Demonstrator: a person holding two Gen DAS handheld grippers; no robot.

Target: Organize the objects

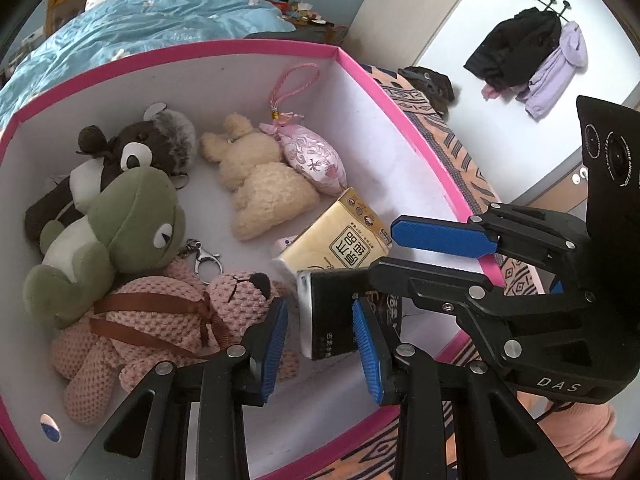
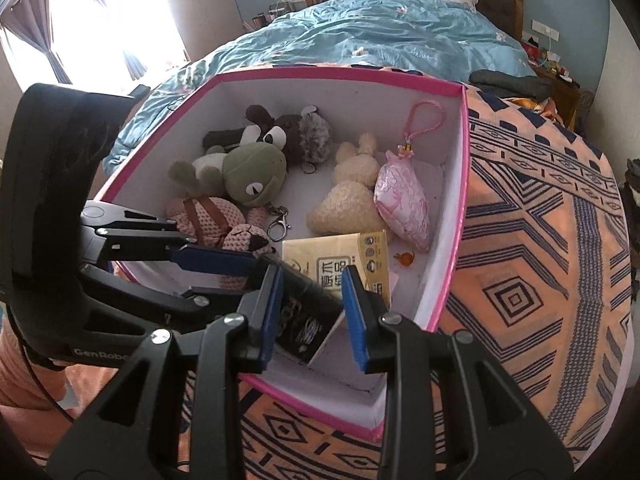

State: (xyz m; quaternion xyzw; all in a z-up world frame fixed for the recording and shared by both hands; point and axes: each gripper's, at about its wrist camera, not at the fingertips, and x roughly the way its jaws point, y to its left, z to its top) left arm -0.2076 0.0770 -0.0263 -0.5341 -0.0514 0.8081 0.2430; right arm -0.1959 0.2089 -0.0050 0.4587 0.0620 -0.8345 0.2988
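Note:
A black tissue pack hangs tilted over the near corner of the pink-rimmed white box. In the left wrist view it sits between the blue pads of my left gripper. My right gripper reaches in from the right, its lower finger on the pack's top corner. In the right wrist view the same black tissue pack fills the gap of my right gripper, and my left gripper meets it from the left. A yellow tissue pack lies in the box just behind.
Inside the box lie a green frog, a pink knitted bear, a brown plush, a cream rabbit and a pink sachet. The box rests on an orange patterned blanket beside a blue quilt.

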